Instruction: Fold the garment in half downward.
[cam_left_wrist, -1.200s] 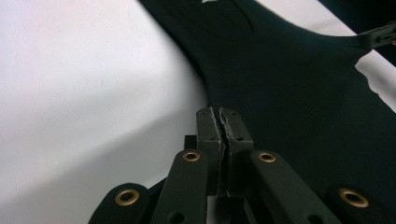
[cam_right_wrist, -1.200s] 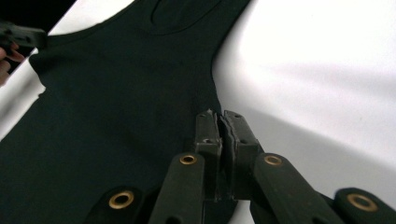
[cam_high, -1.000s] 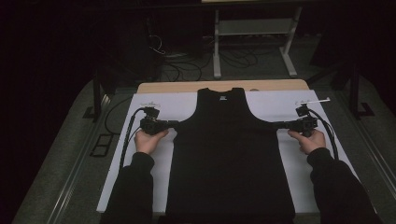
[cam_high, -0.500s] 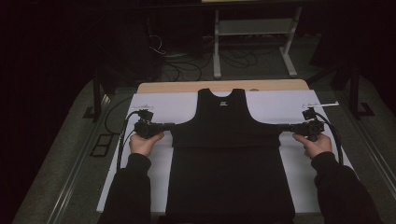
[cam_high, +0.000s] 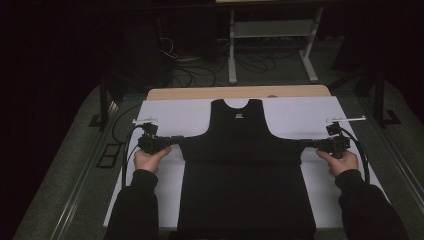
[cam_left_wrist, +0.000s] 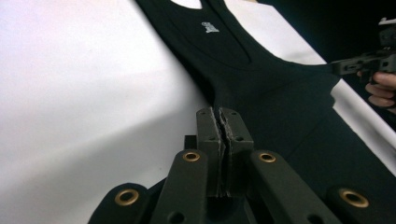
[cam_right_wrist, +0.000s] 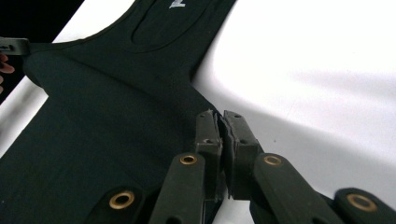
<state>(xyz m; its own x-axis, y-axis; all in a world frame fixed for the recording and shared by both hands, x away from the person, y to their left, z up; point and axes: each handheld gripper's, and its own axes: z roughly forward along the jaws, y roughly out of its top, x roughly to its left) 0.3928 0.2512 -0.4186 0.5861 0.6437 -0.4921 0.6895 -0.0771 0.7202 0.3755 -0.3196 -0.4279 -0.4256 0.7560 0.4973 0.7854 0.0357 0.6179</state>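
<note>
A black tank top (cam_high: 242, 170) lies flat on a white sheet (cam_high: 175, 112), neck toward the far side. My left gripper (cam_high: 178, 140) is shut on its left underarm corner, and my right gripper (cam_high: 306, 144) is shut on the right underarm corner. The cloth is stretched taut between them. In the left gripper view the jaws (cam_left_wrist: 219, 113) pinch the tank top (cam_left_wrist: 266, 88), with the right gripper (cam_left_wrist: 359, 63) far across. In the right gripper view the jaws (cam_right_wrist: 219, 116) clamp the tank top (cam_right_wrist: 107, 121), and the left gripper (cam_right_wrist: 11, 45) tip shows at the far corner.
The sheet covers a wooden table whose far edge (cam_high: 240, 92) is bare. Behind it stand a metal frame (cam_high: 270, 40) and floor cables (cam_high: 195, 65). A cable (cam_high: 125, 155) loops off the left gripper past the sheet's left edge.
Both hands have moved outward, away from each other, and a little nearer the person. The tank top's chest is pulled wider and tauter between the grippers.
</note>
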